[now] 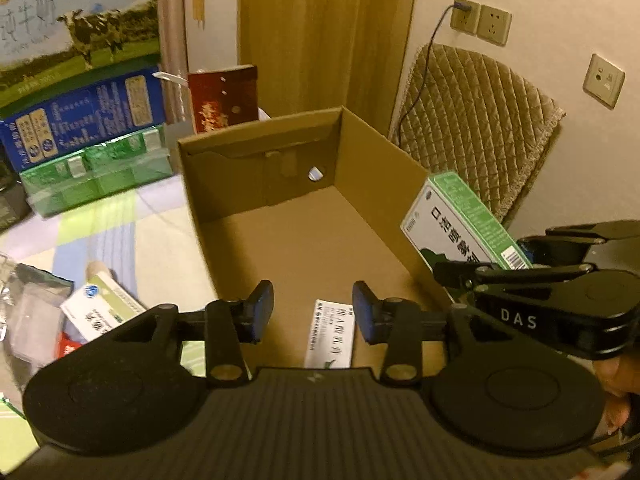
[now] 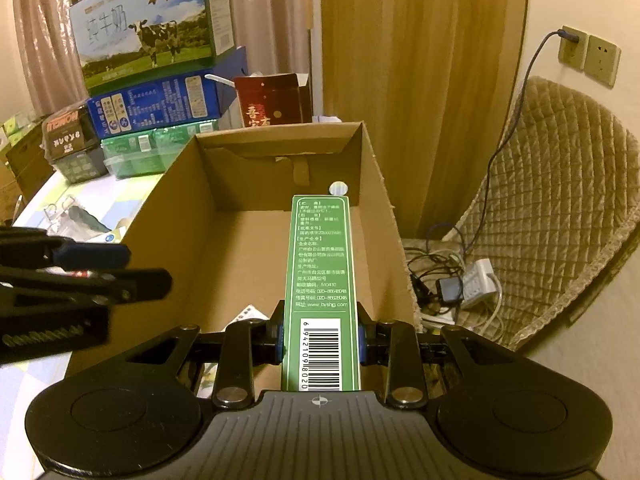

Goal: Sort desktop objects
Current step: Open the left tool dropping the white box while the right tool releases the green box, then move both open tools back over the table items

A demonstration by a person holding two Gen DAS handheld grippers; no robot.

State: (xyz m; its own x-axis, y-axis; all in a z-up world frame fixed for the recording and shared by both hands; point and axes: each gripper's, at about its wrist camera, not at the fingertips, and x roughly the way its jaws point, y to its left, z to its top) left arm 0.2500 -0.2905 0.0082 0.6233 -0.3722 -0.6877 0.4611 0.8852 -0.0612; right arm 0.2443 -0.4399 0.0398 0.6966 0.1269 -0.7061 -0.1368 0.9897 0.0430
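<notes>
An open brown cardboard box stands on the table; it also shows in the right wrist view. A small white medicine box lies flat on its floor near the front. My left gripper is open and empty, above the box's near edge. My right gripper is shut on a green and white medicine box, held over the cardboard box; this held box shows at the right in the left wrist view. Another white and green medicine box lies on the table left of the cardboard box.
Stacked milk cartons and a green pack stand at the back left, a red box behind the cardboard box. A quilted chair and a power strip with cables are at the right. A plastic bag lies left.
</notes>
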